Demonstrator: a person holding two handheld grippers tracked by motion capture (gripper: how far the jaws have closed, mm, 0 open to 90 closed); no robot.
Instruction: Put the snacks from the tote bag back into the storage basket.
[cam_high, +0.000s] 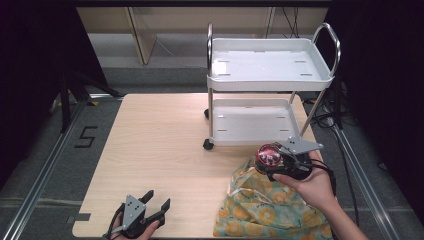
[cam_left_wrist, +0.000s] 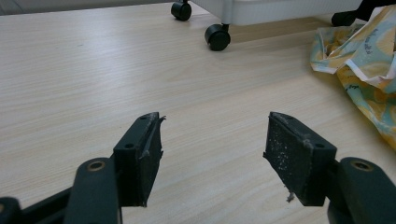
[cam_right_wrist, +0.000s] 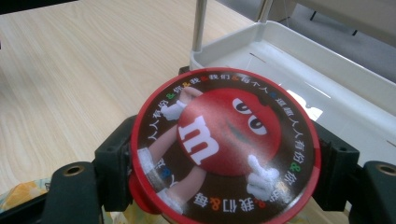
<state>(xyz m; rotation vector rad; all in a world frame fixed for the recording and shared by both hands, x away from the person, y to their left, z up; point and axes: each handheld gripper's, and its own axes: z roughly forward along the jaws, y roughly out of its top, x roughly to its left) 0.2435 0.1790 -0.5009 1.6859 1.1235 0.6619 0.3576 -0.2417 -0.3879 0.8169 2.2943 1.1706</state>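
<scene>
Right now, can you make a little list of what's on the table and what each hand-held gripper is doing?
table: light wood
cart: white, two shelves, on black wheels at the table's far side
cloth: yellow and teal, crumpled at the near right
tin: round, red, cartoon candy lid
right hand-held gripper: shut on the tin, above the cloth
left hand-held gripper: open, holding nothing, low over the table

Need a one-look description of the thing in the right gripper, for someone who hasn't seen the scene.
Find the white two-shelf cart at the table's far right. Just in front of its lower shelf, above a yellow-flowered cloth, the right gripper clamps a round red tin. Its lid shows a red M&M character ringed with Chinese text.
</scene>
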